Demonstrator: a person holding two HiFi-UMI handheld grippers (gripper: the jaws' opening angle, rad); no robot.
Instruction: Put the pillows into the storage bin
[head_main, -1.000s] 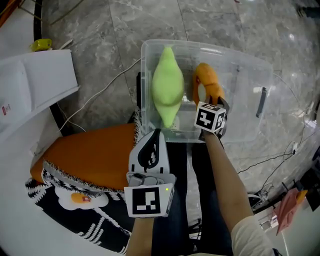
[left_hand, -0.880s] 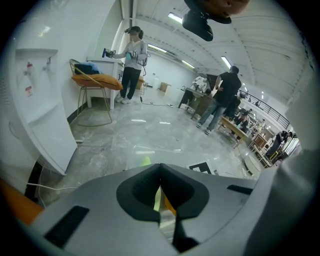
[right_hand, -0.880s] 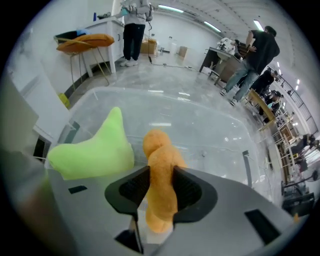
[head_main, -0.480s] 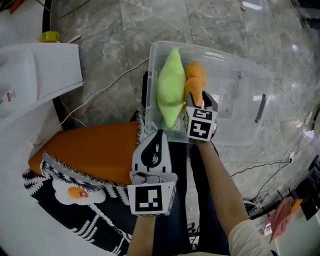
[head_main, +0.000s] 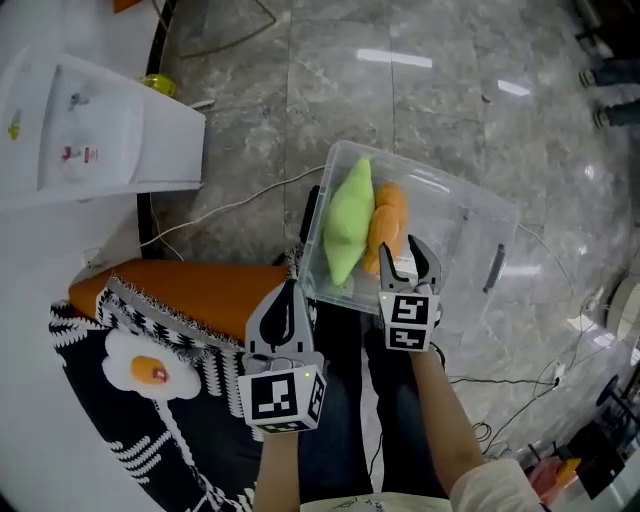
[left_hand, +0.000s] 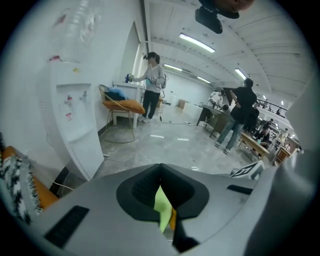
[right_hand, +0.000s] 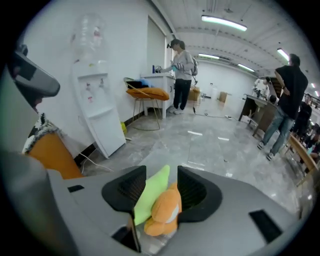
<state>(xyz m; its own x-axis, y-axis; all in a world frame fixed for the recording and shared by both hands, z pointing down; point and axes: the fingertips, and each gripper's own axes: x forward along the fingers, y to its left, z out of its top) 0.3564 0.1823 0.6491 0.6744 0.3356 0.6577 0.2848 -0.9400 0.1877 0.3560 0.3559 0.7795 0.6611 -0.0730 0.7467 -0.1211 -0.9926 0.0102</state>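
Right gripper (head_main: 405, 262): jaws spread and just been opening; nothing pinched. The pillows show through the gap, but the pads press on neither.
Left gripper (head_main: 289, 292): jaws pressed together, empty, held beside the right one on its left.
Orange pillow (head_main: 388, 215): in the bin, on edge, just ahead of the right gripper's jaws.
Green pillow (head_main: 348, 222): in the bin too, upright, touching the orange one, ahead of the right gripper and a little left.
Bin (head_main: 470, 240): clear plastic, on the floor right in front of both grippers; its far-right part is bare.
Still out: an orange cushion (head_main: 170, 295) and a black-and-white pillow (head_main: 150, 400), left of the left gripper, near it.
Further off: a water dispenser (head_main: 100, 130) well away to the left, a cable (head_main: 230, 208) on the floor between it and the bin.
Step, as I read it: the orange pillow is let go; the next pillow is to be fetched.
Doing it well: clear the rim before swinging away, so no jaw snags a pillow or tips the light bin. Open the left jaws before reaching, bite deep on a cushion edge, and stand it in the bare part.
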